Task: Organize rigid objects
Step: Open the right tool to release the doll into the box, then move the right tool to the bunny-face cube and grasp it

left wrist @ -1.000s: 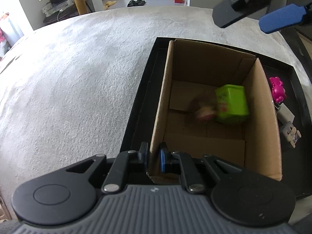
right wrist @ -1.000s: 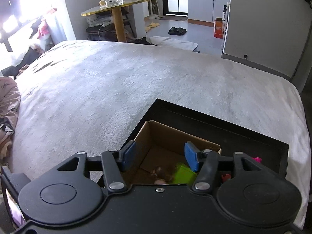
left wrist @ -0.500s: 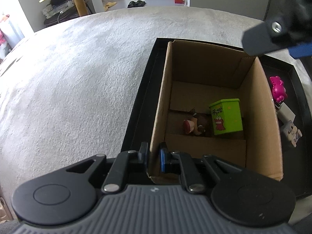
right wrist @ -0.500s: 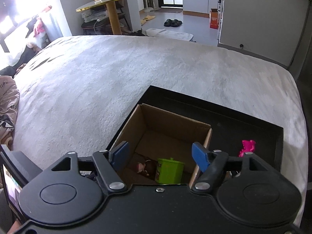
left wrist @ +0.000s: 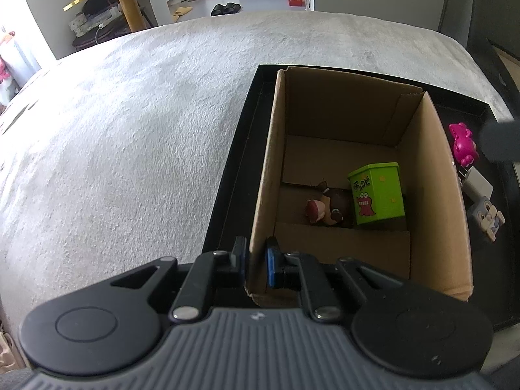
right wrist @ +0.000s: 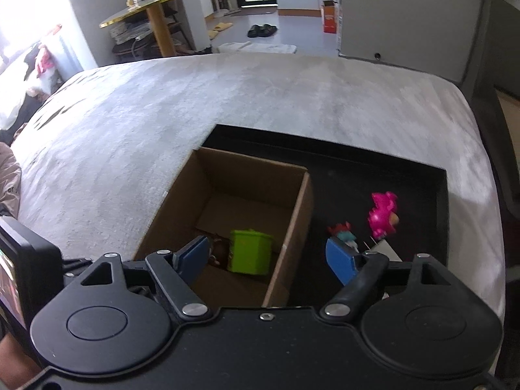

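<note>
An open cardboard box (left wrist: pixel 432 195) stands in a black tray (left wrist: pixel 227 195) on a grey bed. Inside lie a green tin (left wrist: pixel 377 193) and a brown figurine (left wrist: pixel 328 206). My left gripper (left wrist: pixel 255 258) is shut on the box's near left wall. My right gripper (right wrist: pixel 269 260) is open and empty, above the box's right wall (right wrist: pixel 292 224). In the tray right of the box lie a pink toy (left wrist: pixel 463 144), a white block (left wrist: pixel 477 187) and a grey rabbit figure (left wrist: pixel 486 216). The right wrist view shows the pink toy (right wrist: pixel 383 214) and a small red-topped figure (right wrist: pixel 343 232).
The grey bed cover (left wrist: pixel 130 130) spreads left and beyond the tray. A gold-topped table (right wrist: pixel 152 9) with bottles, slippers and an orange carton (right wrist: pixel 330 21) stand on the floor beyond the bed. A dark wall panel (right wrist: pixel 487 48) is to the right.
The green tin and the figurine dropped into the box and settled. My right gripper opened wider, rose and moved right toward the tray's toys. My left gripper kept its hold.
</note>
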Action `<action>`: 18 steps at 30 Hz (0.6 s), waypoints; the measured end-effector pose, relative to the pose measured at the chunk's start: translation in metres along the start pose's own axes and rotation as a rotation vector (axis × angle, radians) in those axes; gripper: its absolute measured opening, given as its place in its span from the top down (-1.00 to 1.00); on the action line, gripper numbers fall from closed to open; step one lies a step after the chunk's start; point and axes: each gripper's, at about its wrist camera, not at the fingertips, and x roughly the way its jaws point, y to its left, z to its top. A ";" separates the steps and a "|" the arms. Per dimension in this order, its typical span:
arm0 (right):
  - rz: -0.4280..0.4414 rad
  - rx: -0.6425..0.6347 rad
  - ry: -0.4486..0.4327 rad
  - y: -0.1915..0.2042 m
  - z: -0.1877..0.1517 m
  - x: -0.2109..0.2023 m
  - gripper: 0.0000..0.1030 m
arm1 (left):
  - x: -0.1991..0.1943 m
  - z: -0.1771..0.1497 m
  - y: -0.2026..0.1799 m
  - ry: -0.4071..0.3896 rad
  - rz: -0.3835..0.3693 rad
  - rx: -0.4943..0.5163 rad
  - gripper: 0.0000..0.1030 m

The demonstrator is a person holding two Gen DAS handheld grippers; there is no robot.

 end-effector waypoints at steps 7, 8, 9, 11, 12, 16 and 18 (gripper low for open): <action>-0.022 0.058 0.004 -0.028 -0.024 -0.001 -0.53 | -0.001 0.000 -0.003 -0.001 0.010 0.012 0.78; -0.028 0.066 0.004 -0.032 -0.028 -0.002 -0.53 | -0.001 0.000 -0.003 -0.002 0.013 0.014 0.78; -0.033 0.077 0.004 -0.036 -0.031 -0.002 -0.52 | -0.001 0.000 -0.004 -0.002 0.016 0.015 0.78; -0.039 0.099 0.005 -0.045 -0.038 -0.003 -0.52 | -0.001 0.000 -0.005 -0.003 0.020 0.018 0.78; -0.041 0.108 0.006 -0.049 -0.042 -0.003 -0.52 | -0.001 -0.001 -0.006 -0.004 0.023 0.022 0.78; -0.047 0.149 0.014 -0.065 -0.056 -0.004 -0.52 | -0.001 -0.002 -0.012 -0.007 0.041 0.047 0.78; -0.048 0.170 0.013 -0.072 -0.062 -0.004 -0.52 | -0.001 -0.002 -0.013 -0.008 0.050 0.057 0.78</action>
